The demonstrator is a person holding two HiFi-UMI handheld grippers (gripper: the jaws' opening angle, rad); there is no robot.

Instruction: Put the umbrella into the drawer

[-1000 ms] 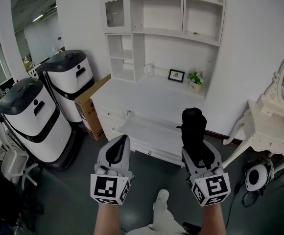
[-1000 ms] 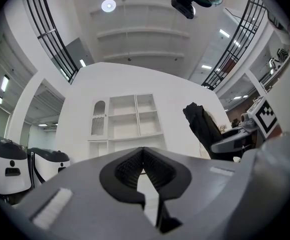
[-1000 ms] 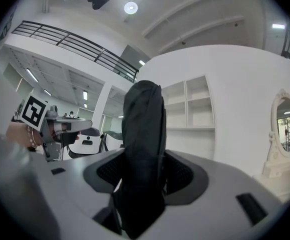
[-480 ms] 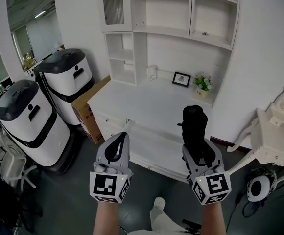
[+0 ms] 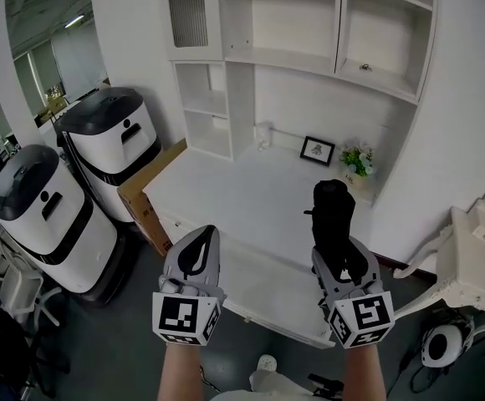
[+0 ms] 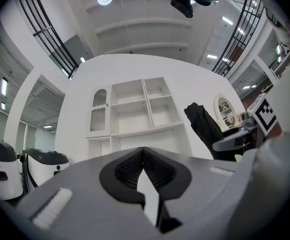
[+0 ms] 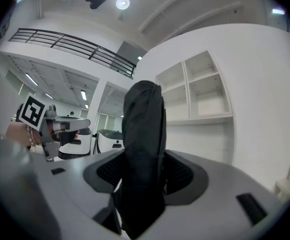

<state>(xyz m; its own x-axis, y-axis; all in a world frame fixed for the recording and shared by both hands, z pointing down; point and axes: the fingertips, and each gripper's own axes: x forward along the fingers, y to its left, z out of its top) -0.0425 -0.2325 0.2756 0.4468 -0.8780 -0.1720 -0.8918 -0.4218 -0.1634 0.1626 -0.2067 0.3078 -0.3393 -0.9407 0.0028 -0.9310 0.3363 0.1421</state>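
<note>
Right claw pinching soft black folded umbrella, left claw pressed together, smooth white drawer below

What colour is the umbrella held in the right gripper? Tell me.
The umbrella is plain black, clearest in the right gripper view.

White desk with a pulled-out drawer, open to reach from above.
The drawer juts out below the front edge of the surface, its top uncovered. The middle of the surface is bare; a picture frame and a potted plant stand along the back wall under the shelves. A cardboard box and two white machines crowd the left side; a white dressing table closes the right.
</note>
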